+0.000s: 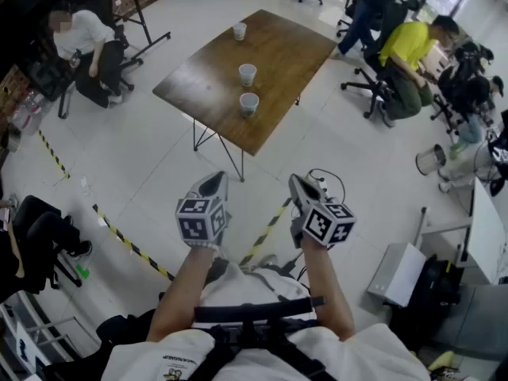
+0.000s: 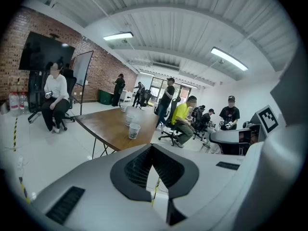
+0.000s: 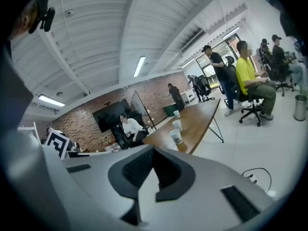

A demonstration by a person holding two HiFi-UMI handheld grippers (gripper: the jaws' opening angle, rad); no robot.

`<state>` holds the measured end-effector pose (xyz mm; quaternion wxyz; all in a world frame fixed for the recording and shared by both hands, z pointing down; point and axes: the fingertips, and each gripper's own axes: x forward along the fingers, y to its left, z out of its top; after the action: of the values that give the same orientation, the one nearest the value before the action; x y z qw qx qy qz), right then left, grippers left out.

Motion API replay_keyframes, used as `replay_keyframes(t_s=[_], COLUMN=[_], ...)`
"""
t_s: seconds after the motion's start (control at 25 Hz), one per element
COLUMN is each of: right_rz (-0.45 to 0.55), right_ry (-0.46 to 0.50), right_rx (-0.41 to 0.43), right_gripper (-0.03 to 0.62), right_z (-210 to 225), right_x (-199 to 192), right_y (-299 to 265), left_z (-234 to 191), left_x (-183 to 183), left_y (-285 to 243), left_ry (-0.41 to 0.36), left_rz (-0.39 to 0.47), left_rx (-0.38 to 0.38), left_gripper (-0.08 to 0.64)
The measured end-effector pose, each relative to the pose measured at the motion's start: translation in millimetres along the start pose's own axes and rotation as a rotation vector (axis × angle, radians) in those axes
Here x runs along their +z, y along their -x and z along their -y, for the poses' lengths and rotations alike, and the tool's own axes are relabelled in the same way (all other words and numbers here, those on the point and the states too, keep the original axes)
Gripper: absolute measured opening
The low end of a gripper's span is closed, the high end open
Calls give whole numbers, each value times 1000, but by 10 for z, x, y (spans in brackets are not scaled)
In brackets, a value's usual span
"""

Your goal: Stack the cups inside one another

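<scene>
Three white paper cups stand apart in a row on a brown wooden table point(image 1: 278, 54), well ahead of me: a near cup point(image 1: 249, 104), a middle cup point(image 1: 248, 75) and a far cup point(image 1: 239, 31). Both grippers hang over the floor, short of the table. My left gripper point(image 1: 213, 185) and my right gripper point(image 1: 300, 187) point toward it, side by side. In the left gripper view the left gripper point(image 2: 152, 150) is shut with nothing in it, and the near cup point(image 2: 134, 130) shows beyond it. The right gripper point(image 3: 154, 153) is shut and empty too, with the near cup point(image 3: 175, 136) ahead.
White floor separates me from the table, crossed by yellow-and-black tape point(image 1: 266, 232). A power strip with cable point(image 1: 321, 183) lies by my right gripper. A person in yellow point(image 1: 409, 50) sits right of the table, a person in white point(image 1: 79, 38) at the left. A bin point(image 1: 431, 159) stands right.
</scene>
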<state>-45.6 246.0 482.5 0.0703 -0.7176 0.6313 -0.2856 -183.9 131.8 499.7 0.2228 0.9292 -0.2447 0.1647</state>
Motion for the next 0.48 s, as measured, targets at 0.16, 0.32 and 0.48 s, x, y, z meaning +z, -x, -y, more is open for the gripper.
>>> replay_keyframes(t_s=[0.16,0.32,0.48], right_rz=[3,4,1], right_ry=[4,1,2], right_rx=[1,3,8], right_gripper=[3,3,3], right_z=[-13,9,42], right_x=[1,-4,-5], right_y=[29,73,88], left_z=[29,124,209], left_x=[-10,-13,28], left_y=[22,32,26], left_ry=[-2,-10,-15], left_rz=[-1,6,34], left_rx=[-7,-43,-76], left_gripper=[-5,-6,-5])
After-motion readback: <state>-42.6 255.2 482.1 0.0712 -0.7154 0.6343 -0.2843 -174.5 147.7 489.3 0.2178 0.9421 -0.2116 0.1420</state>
